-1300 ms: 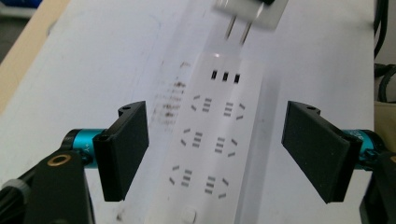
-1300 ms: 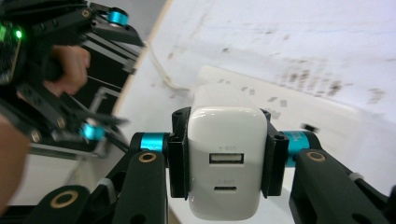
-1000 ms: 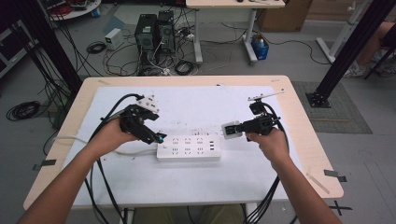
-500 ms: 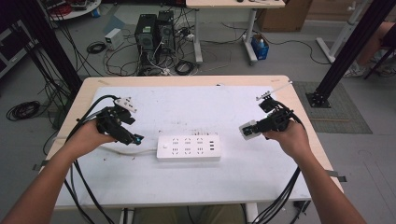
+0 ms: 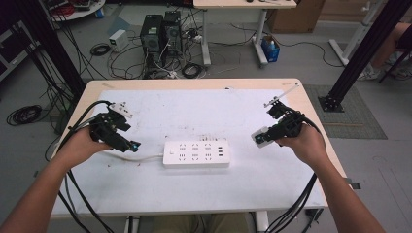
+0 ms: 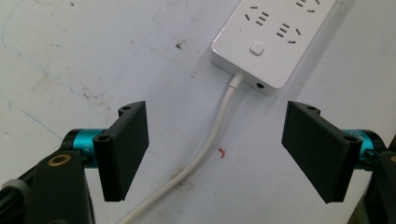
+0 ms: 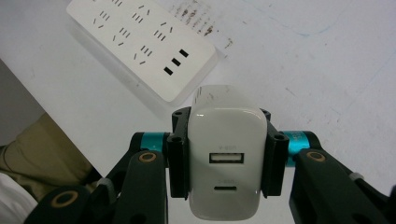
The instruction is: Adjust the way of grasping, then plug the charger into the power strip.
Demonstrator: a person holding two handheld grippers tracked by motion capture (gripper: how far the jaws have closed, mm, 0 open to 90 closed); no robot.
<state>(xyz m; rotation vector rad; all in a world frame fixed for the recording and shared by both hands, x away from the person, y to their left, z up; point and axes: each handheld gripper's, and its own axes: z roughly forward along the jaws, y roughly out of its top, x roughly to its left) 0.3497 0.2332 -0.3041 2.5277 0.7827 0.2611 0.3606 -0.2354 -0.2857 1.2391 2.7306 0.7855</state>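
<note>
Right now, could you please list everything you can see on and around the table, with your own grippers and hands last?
Power strip: one, white, middle of the table, sockets up.
Strip cord: one, white, runs from the strip's left end between the left gripper's jaws, untouched.
Charger: one, white, two ports, clamped in the right gripper, above the table right of the strip.
Table: one, white top with pale wood edge.
Computer towers: two, black, on the floor beyond the table among cables.
Left gripper: black jaws wide apart, holding nothing.
Right gripper: black, shut on the charger.
Hands: left hand, right hand, one on each gripper.
</note>
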